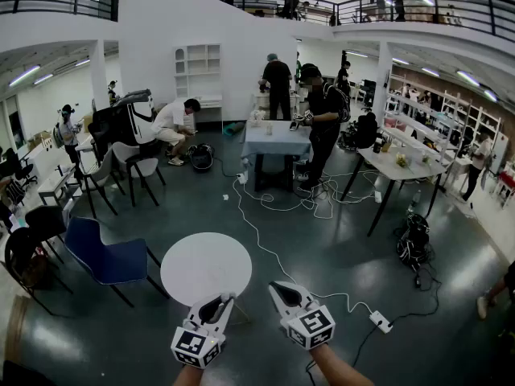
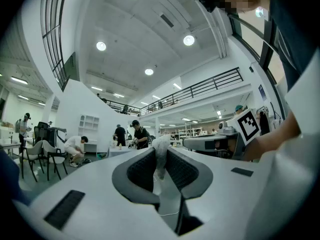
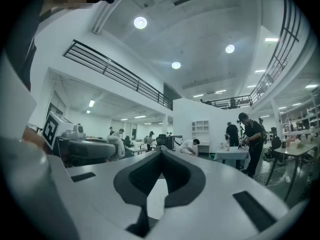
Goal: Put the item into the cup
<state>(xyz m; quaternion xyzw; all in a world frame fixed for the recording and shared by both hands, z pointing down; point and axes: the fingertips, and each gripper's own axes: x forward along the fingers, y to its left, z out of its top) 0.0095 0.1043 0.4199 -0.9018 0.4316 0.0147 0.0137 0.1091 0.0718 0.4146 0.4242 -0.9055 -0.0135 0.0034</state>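
While the left gripper pinches a soft, crumpled white item tight between its jaws, the right gripper next to it is squeezed shut with nothing inside. Just in front of the left gripper's tips is a round white table. Farther left of that stands a blue chair. A white cable runs along the floor ahead of the right gripper.

- No word, number or brand could be read anywhere.
- Only coded black-and-white square markers stood on the left gripper's cube and the right gripper's cube, behind the jaws.
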